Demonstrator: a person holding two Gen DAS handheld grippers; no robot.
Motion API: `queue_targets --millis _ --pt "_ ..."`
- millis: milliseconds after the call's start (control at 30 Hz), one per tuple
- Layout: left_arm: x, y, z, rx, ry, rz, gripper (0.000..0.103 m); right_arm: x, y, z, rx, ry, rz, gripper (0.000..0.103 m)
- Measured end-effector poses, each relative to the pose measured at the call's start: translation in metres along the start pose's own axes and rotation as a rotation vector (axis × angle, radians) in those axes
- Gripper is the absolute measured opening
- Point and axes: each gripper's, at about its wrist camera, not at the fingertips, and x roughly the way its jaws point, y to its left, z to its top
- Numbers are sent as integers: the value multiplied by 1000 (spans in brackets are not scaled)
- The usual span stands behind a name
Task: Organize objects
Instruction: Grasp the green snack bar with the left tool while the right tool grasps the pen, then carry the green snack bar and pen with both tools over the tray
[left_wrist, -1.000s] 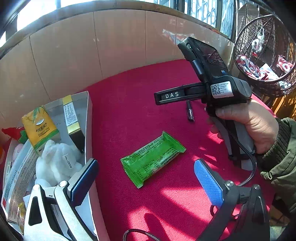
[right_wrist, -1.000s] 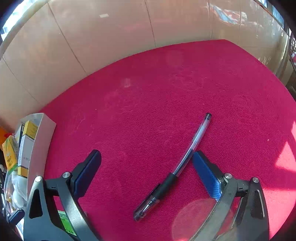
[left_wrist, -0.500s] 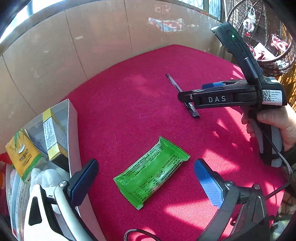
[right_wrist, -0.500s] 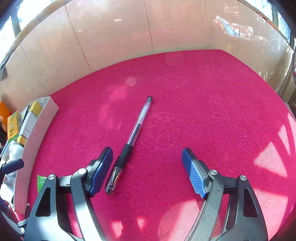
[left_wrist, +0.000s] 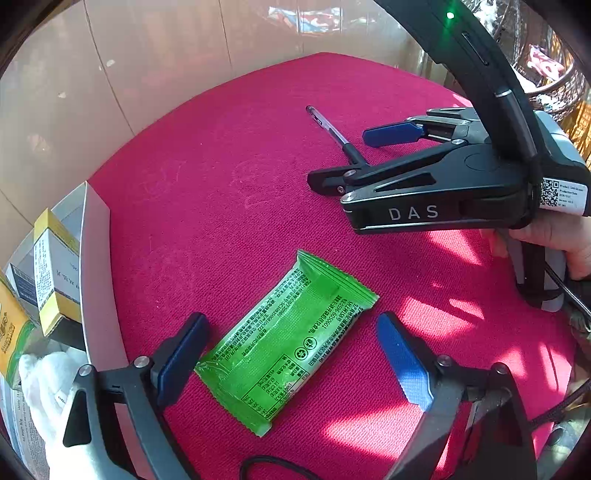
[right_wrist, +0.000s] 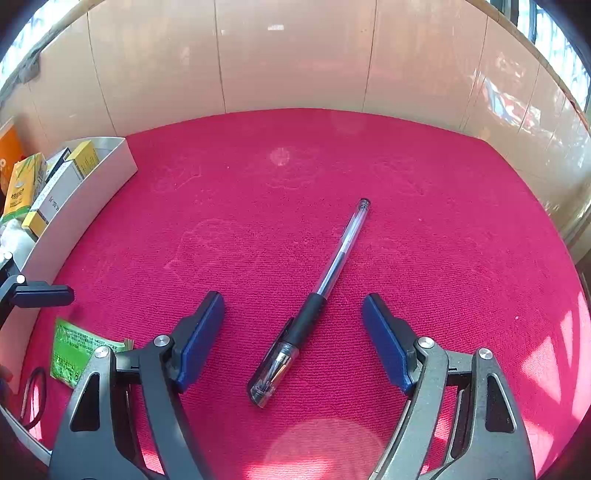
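Straddling the green snack packet (left_wrist: 286, 345), the left gripper (left_wrist: 291, 350) is closing its jaws, with the packet lying flat on the red cloth (left_wrist: 221, 192) between the pads. The left pad seems to be at the packet's edge, but the fisheye view makes it hard to say whether it is touching, and the right pad (left_wrist: 402, 362) is clearly apart from it. The packet is lying at a slant, so the fingers are crossing its narrow width, which looks like the easier way to pinch it.

The right gripper (right_wrist: 293, 336) is doing the same with the pen (right_wrist: 314, 306): its fingers are spread on either side of the dark rubber grip section, neither pad touching, and the jaws are barely narrowing. Aiming at the grip rather than the clear barrel is probably giving the pads something less slippery to hold. A hand (left_wrist: 554, 236) is holding this gripper's handle at the right of the left view.

The white box (right_wrist: 74, 206) is sitting at the left edge of the cloth, already holding small cartons and something white and soft, so it is likely serving as the place where both things are going. Each gripper is taking the thing nearest it.
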Motion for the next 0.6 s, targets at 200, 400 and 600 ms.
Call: queue_targets --millis 200,400,600 --pt "-13 -10 -7 16 -10 -29 44 -10 -1 -10 -15 -20 19 15" --pt "-26 -18 -19 -34 -69 -44 36 -28 -16 -30 88 -59 92 9" --pt "-49 -32 -24 -57 -157 -70 36 -70 -33 -52 189 -161 124 9"
